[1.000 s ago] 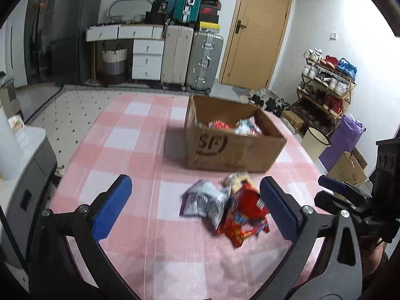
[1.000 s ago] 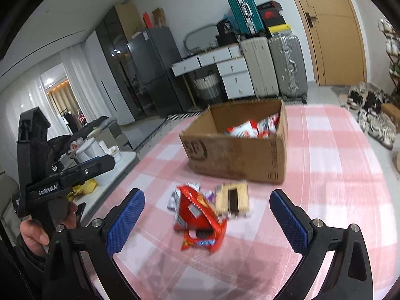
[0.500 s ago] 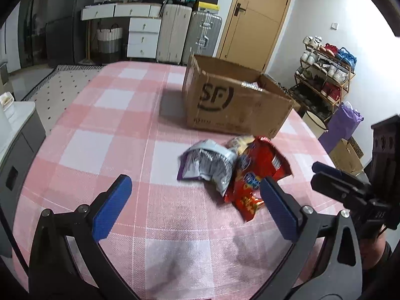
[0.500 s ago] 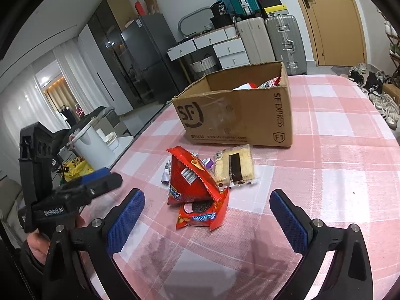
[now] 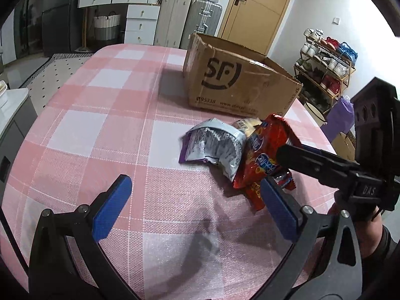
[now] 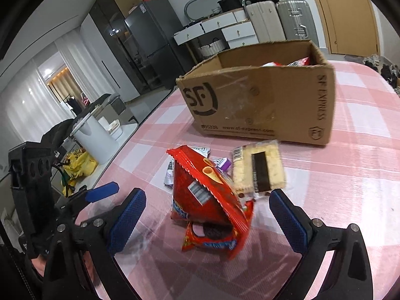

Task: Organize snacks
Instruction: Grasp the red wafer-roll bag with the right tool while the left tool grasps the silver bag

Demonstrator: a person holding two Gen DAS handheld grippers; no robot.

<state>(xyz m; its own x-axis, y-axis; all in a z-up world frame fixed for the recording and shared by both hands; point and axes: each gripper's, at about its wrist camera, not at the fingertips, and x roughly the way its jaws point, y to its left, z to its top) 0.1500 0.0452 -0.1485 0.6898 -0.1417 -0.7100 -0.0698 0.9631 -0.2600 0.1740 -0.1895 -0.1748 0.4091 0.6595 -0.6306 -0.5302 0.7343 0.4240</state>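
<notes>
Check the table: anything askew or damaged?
Yes: the snack packets lie in a crumpled heap on the tablecloth outside the cardboard box. The box's near wall is creased and its rim frayed.

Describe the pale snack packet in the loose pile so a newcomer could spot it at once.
Start at the brown cardboard SF box on the pink checked tablecloth. Just in front lies the pile; the flat clear-wrapped cream cracker pack is nearest the box, beside the red crinkled bags. Only it carries a dark centre stripe.

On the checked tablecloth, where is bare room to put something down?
Free: the tablecloth left of the cardboard box and silver packet, and right of the cracker pack. Crowded: the snack pile around the red bag, just before the box.
</notes>
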